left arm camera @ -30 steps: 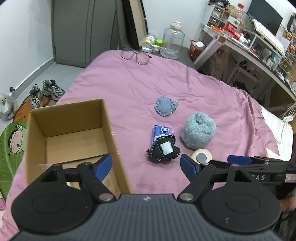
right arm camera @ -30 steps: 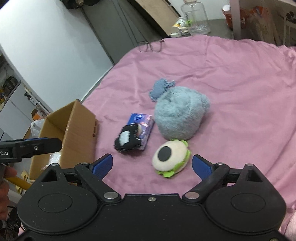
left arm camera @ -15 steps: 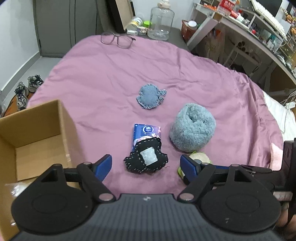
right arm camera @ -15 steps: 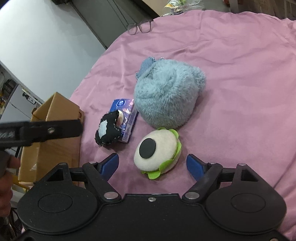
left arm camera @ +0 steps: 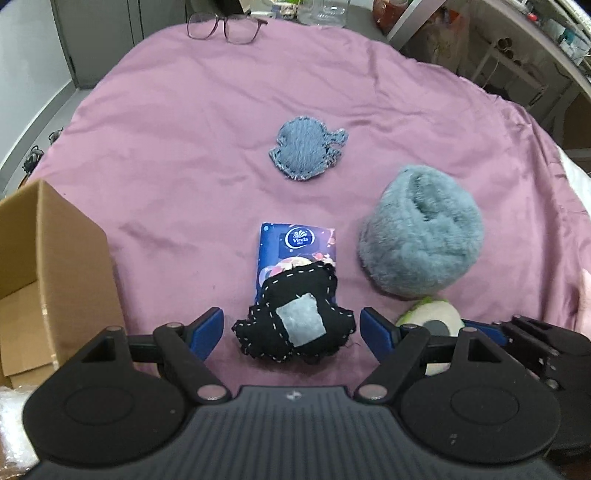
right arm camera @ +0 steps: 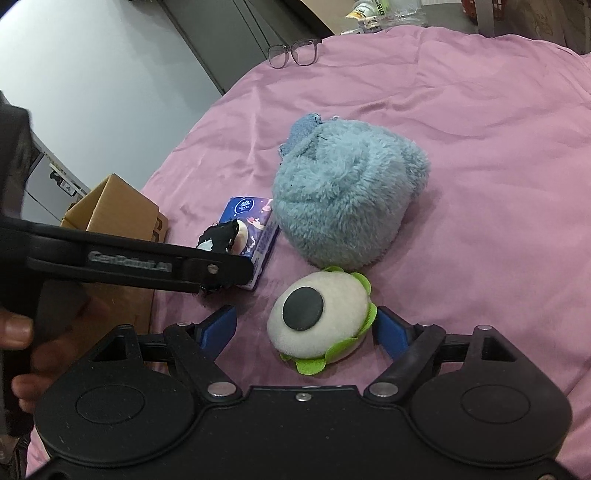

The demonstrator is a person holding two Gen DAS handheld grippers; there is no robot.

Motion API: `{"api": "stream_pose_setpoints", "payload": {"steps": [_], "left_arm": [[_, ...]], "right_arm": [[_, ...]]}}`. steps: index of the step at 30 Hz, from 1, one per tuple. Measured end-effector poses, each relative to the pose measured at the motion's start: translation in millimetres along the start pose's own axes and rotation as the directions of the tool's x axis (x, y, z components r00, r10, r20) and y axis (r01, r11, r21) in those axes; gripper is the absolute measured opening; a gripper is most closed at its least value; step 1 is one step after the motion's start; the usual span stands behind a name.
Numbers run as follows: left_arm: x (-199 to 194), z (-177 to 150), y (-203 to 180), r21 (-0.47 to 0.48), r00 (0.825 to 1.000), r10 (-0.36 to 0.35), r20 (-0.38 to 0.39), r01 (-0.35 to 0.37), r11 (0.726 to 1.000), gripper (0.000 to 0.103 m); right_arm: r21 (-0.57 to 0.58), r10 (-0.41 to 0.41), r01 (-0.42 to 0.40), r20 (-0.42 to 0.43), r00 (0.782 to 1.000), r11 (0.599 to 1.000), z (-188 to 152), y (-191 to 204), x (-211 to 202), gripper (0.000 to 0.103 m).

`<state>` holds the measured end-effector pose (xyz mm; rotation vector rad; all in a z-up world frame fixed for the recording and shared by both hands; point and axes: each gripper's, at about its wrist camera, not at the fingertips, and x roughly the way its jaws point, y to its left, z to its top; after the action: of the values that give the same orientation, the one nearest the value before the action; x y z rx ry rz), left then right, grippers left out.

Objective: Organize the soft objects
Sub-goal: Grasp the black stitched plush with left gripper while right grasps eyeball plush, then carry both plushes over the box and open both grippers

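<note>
Both hand-held grippers are standing open, each straddling its own toy on the bed.
Left hand-held gripper [left arm camera: 291, 326] is bracketing the black pouch [left arm camera: 295, 325], long axis near-to-far; right hand-held gripper [right arm camera: 304, 325] is flanking the eyeball toy [right arm camera: 319, 319]; box [left arm camera: 48, 266] is lying left.

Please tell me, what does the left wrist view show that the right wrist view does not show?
Only the left wrist view shows the whole denim patch and the grey square on the black felt piece, framed by the open left gripper. Only the right wrist view shows the whole eyeball plush between the open right gripper. Both show the tissue pack, fluffy blue hat, cardboard box and glasses.
</note>
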<state>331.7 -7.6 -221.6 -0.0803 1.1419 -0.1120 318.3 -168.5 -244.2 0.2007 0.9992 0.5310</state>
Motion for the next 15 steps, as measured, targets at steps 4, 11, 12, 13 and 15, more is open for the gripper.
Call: {"api": "stream_pose_setpoints", "payload": {"steps": [4, 11, 12, 13, 15], "left_arm": [[4.5, -0.9, -2.6, 0.008, 1.0, 0.0, 0.001, 0.0, 1.0, 0.077], [-6.6, -6.3, -2.7, 0.006, 1.0, -0.005, 0.017, 0.005, 1.0, 0.051], [-10.0, -7.0, -3.5, 0.009, 1.0, -0.005, 0.024, 0.004, 1.0, 0.05], [-12.6, -7.2, -3.4, 0.01, 0.999, -0.006, 0.031, 0.006, 1.0, 0.049], [-20.8, -8.2, -3.4, 0.007, 0.999, -0.011, 0.047, 0.01, 1.0, 0.049]], "right_arm": [[-0.026, -0.04, 0.041, 0.017, 0.999, 0.999, 1.1, -1.3, -1.9, 0.051], [-0.03, -0.04, 0.041, 0.007, 0.999, 0.999, 1.8, 0.9, -9.7, 0.046], [-0.033, -0.041, 0.041, 0.009, 0.999, 0.999, 1.9, 2.0, -11.7, 0.046], [-0.037, -0.042, 0.042, 0.013, 0.999, 0.998, 2.3, 3.3, -14.0, 0.046], [-0.042, -0.044, 0.045, 0.022, 0.999, 0.998, 3.6, 6.5, -19.0, 0.046]]}}
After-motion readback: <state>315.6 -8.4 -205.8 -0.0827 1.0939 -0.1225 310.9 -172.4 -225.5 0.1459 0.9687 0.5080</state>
